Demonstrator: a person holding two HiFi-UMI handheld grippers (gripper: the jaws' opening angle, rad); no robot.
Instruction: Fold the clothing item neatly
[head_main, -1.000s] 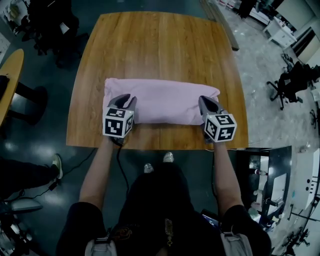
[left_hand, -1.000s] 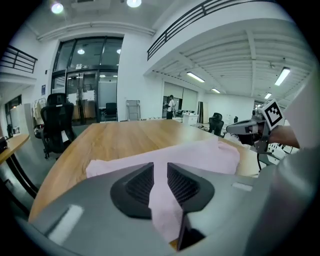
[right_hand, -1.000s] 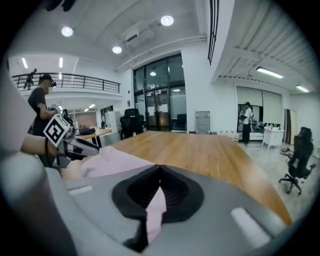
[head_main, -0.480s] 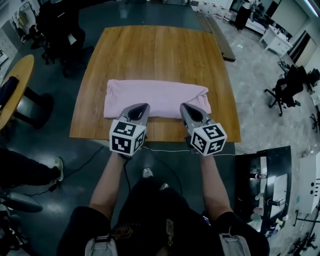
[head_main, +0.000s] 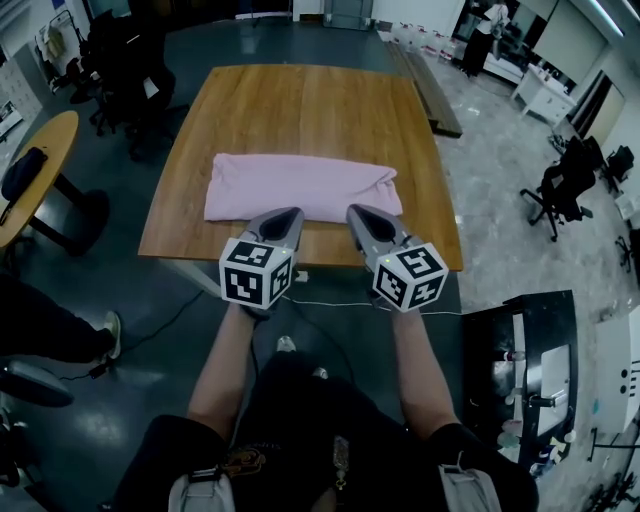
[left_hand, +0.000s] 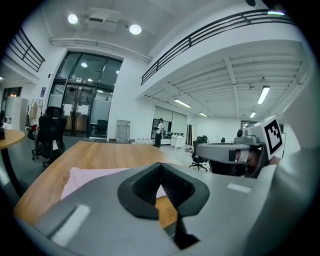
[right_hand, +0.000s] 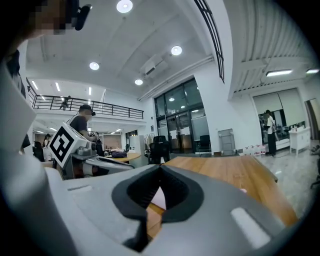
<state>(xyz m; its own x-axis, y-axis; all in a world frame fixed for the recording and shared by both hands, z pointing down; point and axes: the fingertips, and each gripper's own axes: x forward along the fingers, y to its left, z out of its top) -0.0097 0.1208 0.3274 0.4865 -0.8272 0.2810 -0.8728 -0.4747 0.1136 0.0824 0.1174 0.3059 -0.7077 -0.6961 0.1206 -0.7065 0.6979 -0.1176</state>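
1. The room is a large open workspace with a dark floor (head_main: 110, 290), white walls, ceiling spotlights, a railed upper gallery and glass doors at the far end. Black office chairs (head_main: 565, 185) stand at 3 o'clock from the main table, and more at 10 o'clock.
2. A square wooden table (head_main: 300, 105) fills the middle of the head view. Its far half is bare wood.
3. A smaller round table (head_main: 35, 145) stands at 9 o'clock from the wooden one, well apart from it.
4. The pink clothing item (head_main: 300, 187) lies folded into a long band across the near half of the table, running from 9 to 3 o'clock, flat on the wood.
5. The left gripper (head_main: 290, 213) is held at the table's near edge, at 6 o'clock from the cloth. Its jaws are pressed together with nothing between them.
6. The right gripper (head_main: 357, 211) is just beside the left one at 3 o'clock from it. Its jaws are likewise closed and empty, and the cloth lies beyond and below the tips.
7. A thin pale cable (head_main: 330, 302) runs along the floor beneath both grippers.
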